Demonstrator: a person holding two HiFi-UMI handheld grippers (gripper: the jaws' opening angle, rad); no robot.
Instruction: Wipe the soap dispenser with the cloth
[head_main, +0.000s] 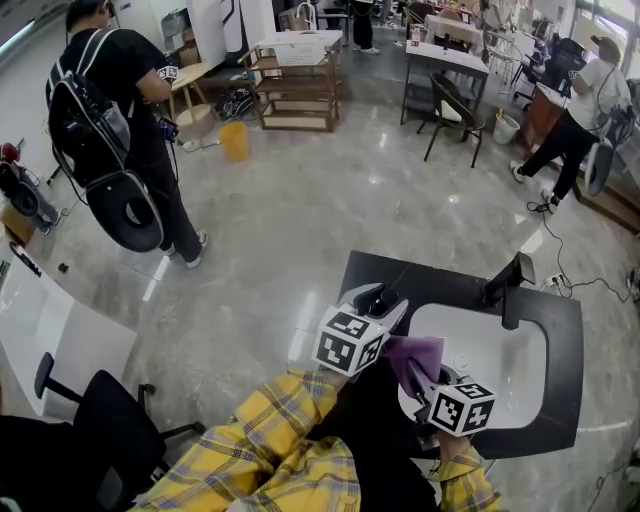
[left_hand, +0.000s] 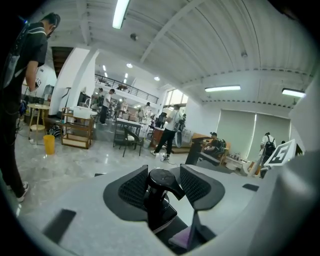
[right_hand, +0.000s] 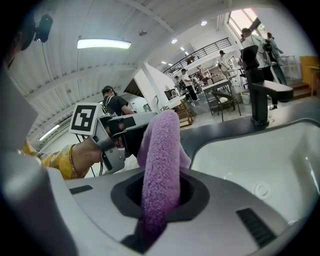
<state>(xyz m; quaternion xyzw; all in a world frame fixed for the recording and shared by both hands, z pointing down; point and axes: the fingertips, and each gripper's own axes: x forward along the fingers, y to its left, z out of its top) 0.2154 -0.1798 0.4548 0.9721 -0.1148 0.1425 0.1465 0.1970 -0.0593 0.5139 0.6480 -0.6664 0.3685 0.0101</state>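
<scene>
Left tool (left_hand: 163, 176) tight on the black soap dispenser (left_hand: 160, 202), its base partly hidden; right tool (right_hand: 160, 192) tight on the purple cloth (right_hand: 162, 150), pads buried.

The dispenser (left_hand: 160, 197) fills the gap between the jaws of the left gripper (left_hand: 164, 184), so nothing else can pass there. The cloth (right_hand: 162, 150) fills the right gripper (right_hand: 160, 194) and rises close beside the left one, leaving little room between the 2. To the right the basin (head_main: 500, 370) lies open, and only 1 faucet (head_main: 512, 285) stands at its far rim. A chair (head_main: 110, 420) stands near on the left.
</scene>
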